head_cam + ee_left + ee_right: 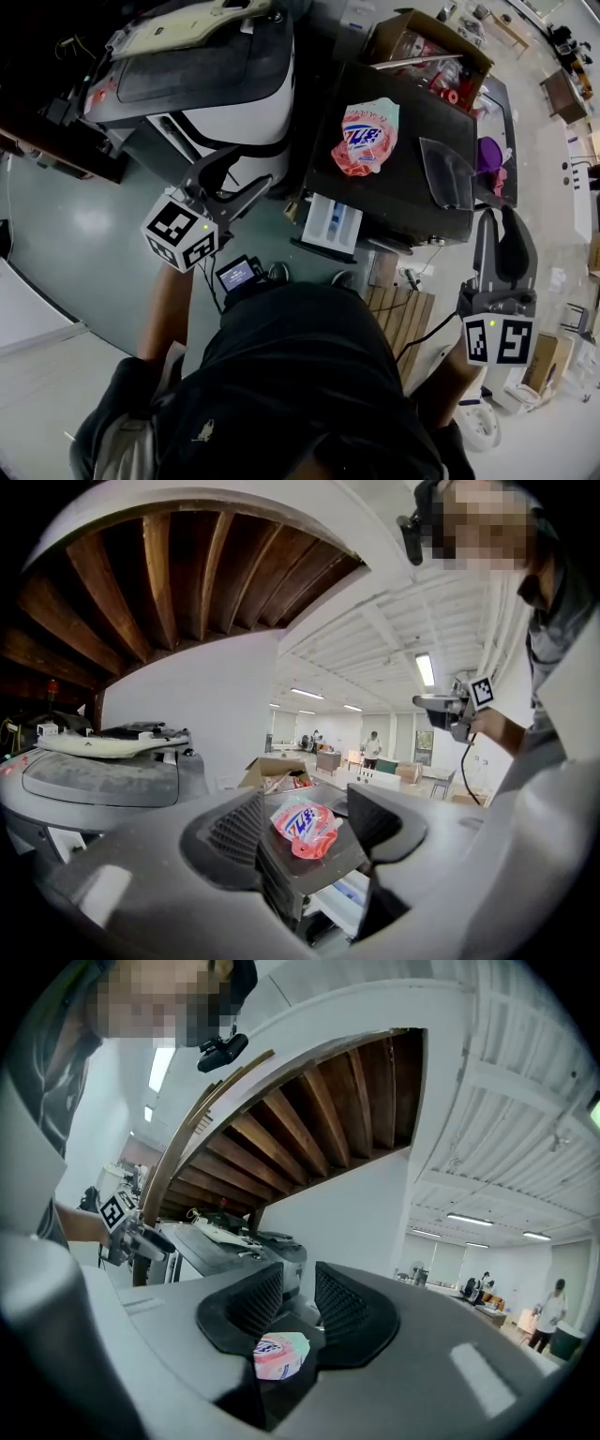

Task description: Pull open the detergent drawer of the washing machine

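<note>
The dark washing machine [403, 202] stands in the middle, with a pink detergent bag [367, 137] lying on its top. From its front a white detergent drawer [333, 223] with blue insets sticks out, pulled open. My left gripper [246, 172] hovers left of the drawer, open and empty. Along its jaws I see the bag [305, 825] and the drawer [345, 894] below. My right gripper [503, 225] is off the machine's right corner, shut, holding nothing. The right gripper view [292, 1312] shows the bag [279, 1354] beyond its jaws.
A white machine with a dark lid [216, 84] stands at the back left. An open cardboard box [427, 47] is behind the washer, and a clear plastic container [448, 173] sits on its right side. A wooden pallet [403, 314] and cables lie on the floor.
</note>
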A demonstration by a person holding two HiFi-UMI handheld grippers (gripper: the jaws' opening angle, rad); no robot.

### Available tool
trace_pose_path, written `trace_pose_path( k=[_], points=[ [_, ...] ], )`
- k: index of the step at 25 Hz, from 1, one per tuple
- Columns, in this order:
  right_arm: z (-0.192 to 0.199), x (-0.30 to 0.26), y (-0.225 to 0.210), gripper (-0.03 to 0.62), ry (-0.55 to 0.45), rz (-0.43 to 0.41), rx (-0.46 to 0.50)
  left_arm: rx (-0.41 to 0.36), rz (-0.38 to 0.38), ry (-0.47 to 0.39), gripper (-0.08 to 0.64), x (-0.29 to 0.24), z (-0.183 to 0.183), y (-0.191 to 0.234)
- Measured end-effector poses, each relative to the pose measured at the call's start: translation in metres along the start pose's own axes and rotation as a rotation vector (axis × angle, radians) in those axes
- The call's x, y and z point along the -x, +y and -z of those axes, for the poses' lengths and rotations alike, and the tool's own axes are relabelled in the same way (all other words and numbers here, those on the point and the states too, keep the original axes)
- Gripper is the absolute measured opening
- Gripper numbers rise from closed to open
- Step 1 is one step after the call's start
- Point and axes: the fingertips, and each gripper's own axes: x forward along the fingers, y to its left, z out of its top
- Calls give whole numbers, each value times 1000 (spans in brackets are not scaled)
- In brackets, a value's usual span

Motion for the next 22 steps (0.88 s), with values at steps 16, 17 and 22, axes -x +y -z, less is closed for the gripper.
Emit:
trace_pose_path(
  k=[16, 17, 22],
  points=[
    [13, -7, 11, 107, 26, -7, -36, 14, -10, 10, 328, 10, 10, 9],
    [14, -7, 12, 107, 29, -8, -37, 14, -10, 12, 328, 11, 10, 9],
    [18, -11, 15, 107, 36, -16, -42, 17, -11, 15, 328, 10, 12, 11]
  ],
)
